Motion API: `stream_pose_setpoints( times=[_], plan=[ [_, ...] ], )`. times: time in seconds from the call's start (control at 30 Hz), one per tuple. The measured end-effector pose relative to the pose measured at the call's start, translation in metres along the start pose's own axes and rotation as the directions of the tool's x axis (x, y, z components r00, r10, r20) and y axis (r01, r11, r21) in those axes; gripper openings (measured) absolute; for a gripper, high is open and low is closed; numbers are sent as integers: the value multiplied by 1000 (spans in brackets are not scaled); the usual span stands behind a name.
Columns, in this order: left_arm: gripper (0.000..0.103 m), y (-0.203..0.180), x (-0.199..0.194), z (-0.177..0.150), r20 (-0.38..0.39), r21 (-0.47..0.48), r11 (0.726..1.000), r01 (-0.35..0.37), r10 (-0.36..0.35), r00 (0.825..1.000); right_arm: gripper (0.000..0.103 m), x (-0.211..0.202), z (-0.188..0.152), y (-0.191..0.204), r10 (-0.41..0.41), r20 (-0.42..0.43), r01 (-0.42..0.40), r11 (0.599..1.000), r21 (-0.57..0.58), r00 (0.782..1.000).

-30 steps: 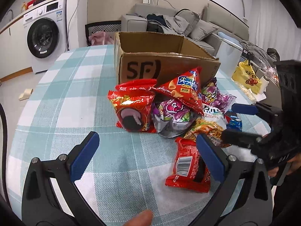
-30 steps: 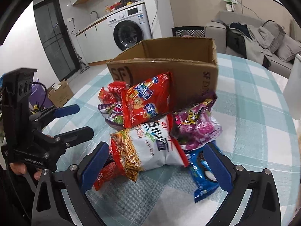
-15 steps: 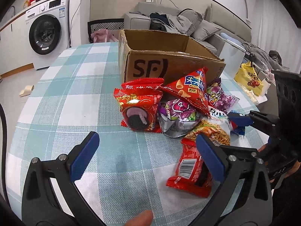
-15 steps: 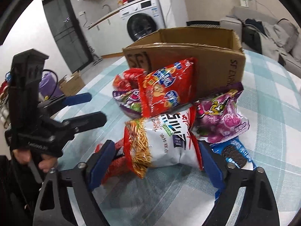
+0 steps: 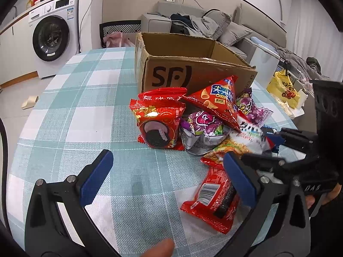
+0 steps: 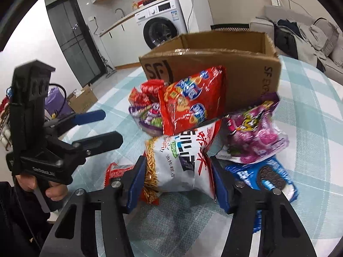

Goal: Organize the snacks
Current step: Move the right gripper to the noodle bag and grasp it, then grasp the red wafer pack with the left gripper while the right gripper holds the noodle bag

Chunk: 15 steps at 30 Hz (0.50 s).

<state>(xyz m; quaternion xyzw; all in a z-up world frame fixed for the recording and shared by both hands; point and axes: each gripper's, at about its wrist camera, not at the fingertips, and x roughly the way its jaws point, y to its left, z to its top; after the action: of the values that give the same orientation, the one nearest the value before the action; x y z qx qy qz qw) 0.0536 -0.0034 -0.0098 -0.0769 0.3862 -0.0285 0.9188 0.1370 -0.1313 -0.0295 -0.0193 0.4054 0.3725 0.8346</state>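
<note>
Right gripper [image 6: 179, 180]: jaws narrowed onto both sides of the white noodle bag [image 6: 182, 162].
Left gripper [image 5: 167, 178]: jaws wide apart, holding nothing, above the checked tablecloth [image 5: 85, 107].
Noodle bag location: front of the snack pile, before the cardboard box [image 6: 214, 64].
Right view only: blue cookie pack [image 6: 268, 173].
Left view only: red barcode packet [image 5: 211, 201].

"SF" in black on the brown cardboard box [image 5: 171, 79]; "Crisp" on the red triangular snack bag [image 5: 216, 102]
</note>
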Motion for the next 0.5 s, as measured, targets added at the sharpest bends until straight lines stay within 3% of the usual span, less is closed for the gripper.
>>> stream_pose_setpoints(
  times=[0.2,0.5],
  plan=[
    [102,0,-2,-1,-2,4,1000,11,-11,1000,55,-17,3,1,-4,29,5,1000,-21,1000],
    [102,-24,6,-10,-78,107,991,78,-70,995,55,-70,6,-5,-18,151,18,1000,0,988]
  ],
)
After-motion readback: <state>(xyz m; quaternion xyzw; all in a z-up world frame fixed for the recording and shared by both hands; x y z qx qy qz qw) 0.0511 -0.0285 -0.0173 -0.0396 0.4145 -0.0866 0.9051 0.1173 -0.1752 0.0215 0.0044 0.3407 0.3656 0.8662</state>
